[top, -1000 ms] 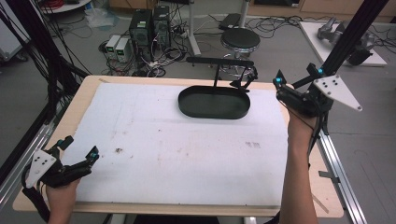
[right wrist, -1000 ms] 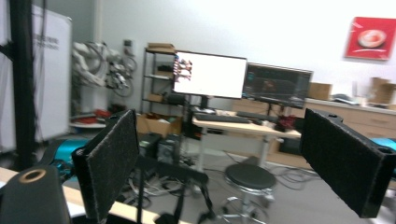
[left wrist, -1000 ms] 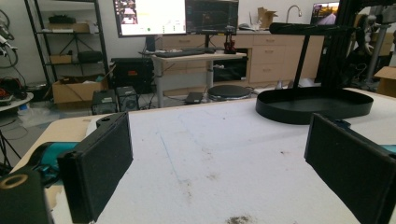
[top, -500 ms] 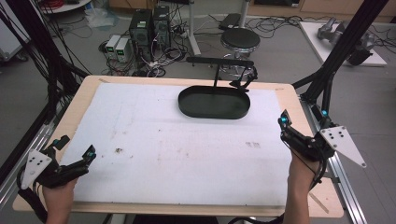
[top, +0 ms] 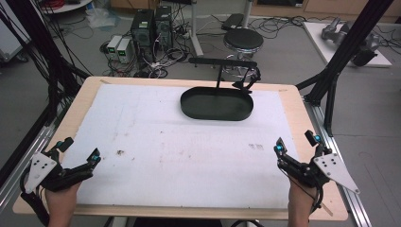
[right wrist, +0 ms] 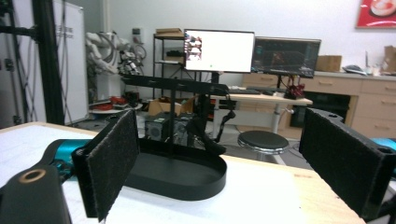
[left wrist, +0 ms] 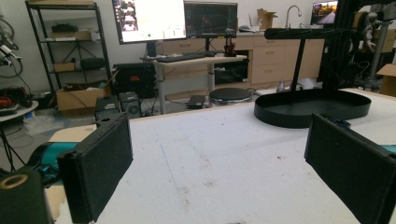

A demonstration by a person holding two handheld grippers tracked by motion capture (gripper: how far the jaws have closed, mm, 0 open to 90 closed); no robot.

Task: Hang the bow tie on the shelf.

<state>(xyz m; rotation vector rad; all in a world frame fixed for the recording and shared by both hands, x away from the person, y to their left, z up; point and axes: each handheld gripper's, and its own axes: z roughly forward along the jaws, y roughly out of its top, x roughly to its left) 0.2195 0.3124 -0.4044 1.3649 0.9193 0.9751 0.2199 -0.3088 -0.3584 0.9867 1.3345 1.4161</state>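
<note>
The black tray [top: 216,105] at twelve o'clock looked rigid, light, best pinched by its rim; both tools, left [top: 78,150] and right [top: 296,144], gaped wide, empty.

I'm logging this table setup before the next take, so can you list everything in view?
Tray: one, black, oval, far middle of the table, nothing in it.
Stand: one, black bar on a post, behind the tray.
Mat: one, white, smudged, covering the table.
Table: one, light wood.
Stool: one, black, on the floor beyond.
Computer towers: two, dark, on the floor.
Left gripper: one, black, near left corner, jaws open.
Right gripper: one, black, near right corner, jaws open.
</note>
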